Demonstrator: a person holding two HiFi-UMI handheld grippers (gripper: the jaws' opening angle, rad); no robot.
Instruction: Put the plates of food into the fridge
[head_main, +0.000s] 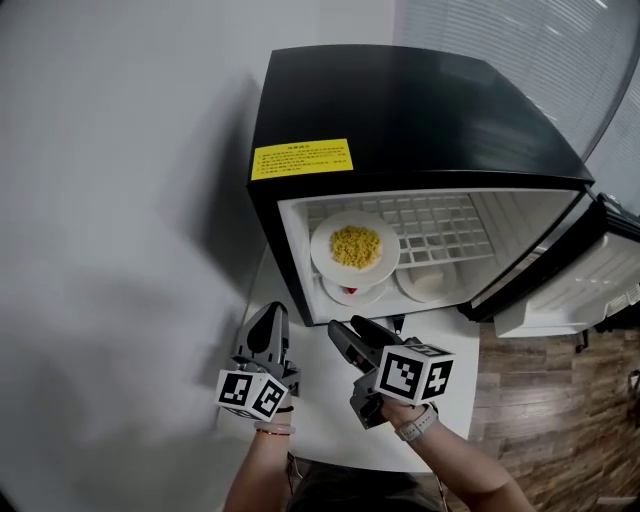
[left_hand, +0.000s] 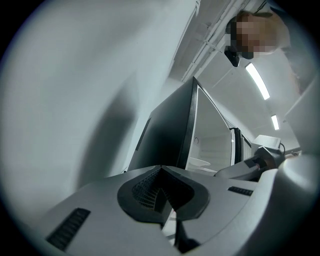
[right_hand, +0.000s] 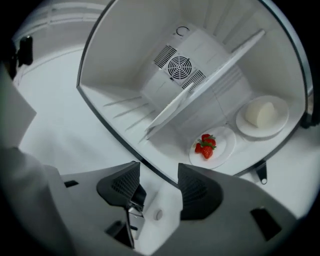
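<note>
Fridge (head_main: 420, 110), open: three plates (head_main: 322, 262), with yellow food (head_main: 355, 246) on shelf (head_main: 445, 225), strawberries (right_hand: 206, 146) and white bun (right_hand: 260, 114) beneath. Left gripper (left_hand: 162, 194) jaws together, right gripper (right_hand: 159, 182) jaws apart; both empty.

Fridge door (head_main: 570, 295) partly off-frame right

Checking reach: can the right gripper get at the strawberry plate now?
Probably yes: the fridge door stands open, the right gripper is open and empty, and the strawberry plate sits near the front, nothing between them.
</note>
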